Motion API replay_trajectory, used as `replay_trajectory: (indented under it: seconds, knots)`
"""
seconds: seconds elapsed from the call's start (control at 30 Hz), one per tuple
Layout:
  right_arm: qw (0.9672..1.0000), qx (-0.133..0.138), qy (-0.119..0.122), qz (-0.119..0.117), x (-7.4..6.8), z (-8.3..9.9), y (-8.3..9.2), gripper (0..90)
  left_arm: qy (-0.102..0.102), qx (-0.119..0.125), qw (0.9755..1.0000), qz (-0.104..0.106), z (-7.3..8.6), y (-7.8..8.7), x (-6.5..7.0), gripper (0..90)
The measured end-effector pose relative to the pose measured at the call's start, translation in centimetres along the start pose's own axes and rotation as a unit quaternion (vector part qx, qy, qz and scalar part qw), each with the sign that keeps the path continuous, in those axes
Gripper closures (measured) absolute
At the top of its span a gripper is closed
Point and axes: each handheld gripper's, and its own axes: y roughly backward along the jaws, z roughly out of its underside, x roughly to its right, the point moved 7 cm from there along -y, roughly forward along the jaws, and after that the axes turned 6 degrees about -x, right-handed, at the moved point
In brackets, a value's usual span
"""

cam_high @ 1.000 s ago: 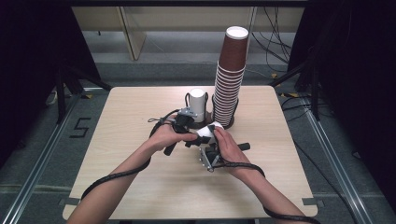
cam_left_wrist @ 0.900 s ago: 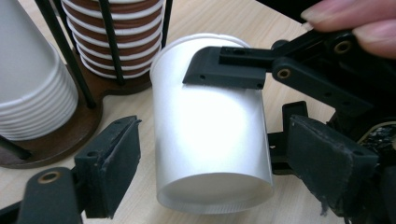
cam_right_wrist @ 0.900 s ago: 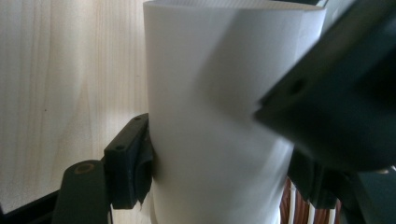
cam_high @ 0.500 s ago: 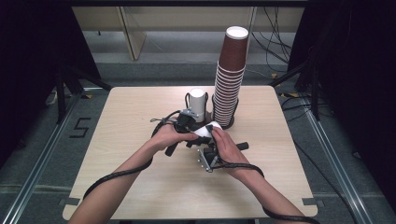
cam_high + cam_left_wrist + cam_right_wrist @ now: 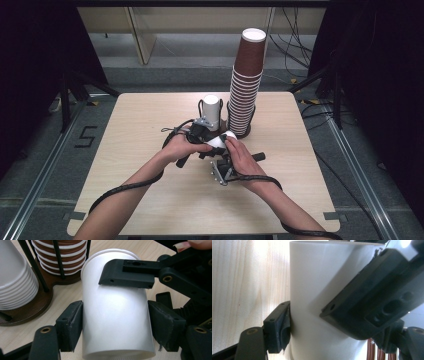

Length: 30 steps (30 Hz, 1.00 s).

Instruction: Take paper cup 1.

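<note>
A white paper cup (image 5: 226,140) lies on its side just above the table's middle, held between both hands. My left gripper (image 5: 115,325) has just been closing, and its pads (image 5: 71,326) now press on both sides of the cup (image 5: 115,315). My right gripper (image 5: 332,330) has just been opening with the same cup (image 5: 312,290) between its jaws. Its left pad (image 5: 280,327) still touches the cup wall. The left gripper's black jaw hides its other pad. In the left gripper view the right gripper's far jaw lies against the cup's upper side.
A tall stack of brown cups (image 5: 246,85) stands in a wire holder behind the hands, and a shorter stack of white cups (image 5: 211,107) is to its left. They share a dark wooden base (image 5: 30,307). The light wooden table (image 5: 125,150) has bare room left, right and in front.
</note>
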Motion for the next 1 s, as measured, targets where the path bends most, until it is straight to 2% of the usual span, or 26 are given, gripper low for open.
replay_trajectory:
  seconds: [0.17,0.2,0.27,0.37,0.4,0.5,0.6,0.63,0.67,0.73,0.77,0.8,0.83,0.87,0.9,0.93,1.0]
  knots:
    - [1.0000,0.002,0.007,0.004,0.3,0.0,0.0,23.1,-0.006,0.009,0.9999,0.003,0.0,0.1,0.1,34.1]
    - [1.0000,0.003,0.006,0.002,0.3,0.0,0.0,22.1,-0.011,0.013,0.9998,-0.005,-0.1,0.2,0.1,34.7]
    - [0.9999,0.004,0.006,-0.007,0.3,0.1,0.0,21.1,-0.015,0.016,0.9997,-0.006,-0.1,0.2,0.1,35.2]
    - [1.0000,0.006,0.005,0.004,0.4,0.1,0.0,19.7,-0.018,0.018,0.9997,-0.008,-0.1,0.2,0.1,35.6]
    - [0.9999,0.007,0.006,0.008,0.5,0.1,0.0,18.5,-0.021,0.021,0.9995,-0.015,-0.1,0.2,0.1,35.6]
    - [1.0000,0.006,0.005,-0.003,0.4,0.3,0.0,16.1,-0.023,0.023,0.9993,-0.017,-0.1,0.2,0.1,35.6]
    - [1.0000,0.005,0.003,0.008,0.5,0.4,0.2,15.3,-0.022,0.031,0.9991,-0.020,-0.1,0.1,0.0,35.6]
    - [1.0000,0.007,0.001,0.001,0.4,0.5,0.3,15.2,-0.022,0.031,0.9991,-0.020,-0.1,0.1,0.0,35.6]
    - [0.9998,-0.001,-0.015,-0.009,0.0,0.6,0.4,15.1,-0.021,0.034,0.9990,-0.022,-0.1,0.1,-0.1,35.6]
    - [0.9997,-0.001,-0.022,-0.010,-0.1,0.8,0.6,15.1,-0.015,0.042,0.9988,-0.021,-0.1,0.0,-0.1,35.6]
    - [0.9996,0.010,-0.026,-0.010,-0.2,0.8,0.5,15.1,-0.014,0.045,0.9987,-0.021,-0.2,0.0,-0.1,35.6]
    - [0.9996,0.004,-0.026,-0.010,-0.2,0.9,0.7,15.1,-0.014,0.047,0.9986,-0.021,-0.2,0.0,-0.1,35.6]
    - [0.9998,0.014,-0.010,-0.006,0.0,0.9,0.6,15.1,-0.015,0.048,0.9985,-0.022,-0.2,0.0,-0.1,35.6]
    - [0.9997,0.004,-0.024,-0.007,-0.2,1.1,0.8,15.1,-0.015,0.048,0.9985,-0.022,-0.2,0.0,-0.1,35.6]
    - [0.9997,0.004,-0.024,-0.007,-0.2,1.1,0.8,15.1,-0.019,0.045,0.9985,-0.024,-0.2,0.0,-0.1,35.6]
    - [0.9997,0.022,0.007,0.006,0.3,0.9,0.7,15.1,-0.019,0.047,0.9985,-0.021,-0.2,0.0,-0.1,35.6]
    - [0.9997,0.021,0.012,0.007,0.3,1.1,0.8,15.0,-0.022,0.046,0.9984,-0.025,-0.2,0.1,-0.2,35.7]
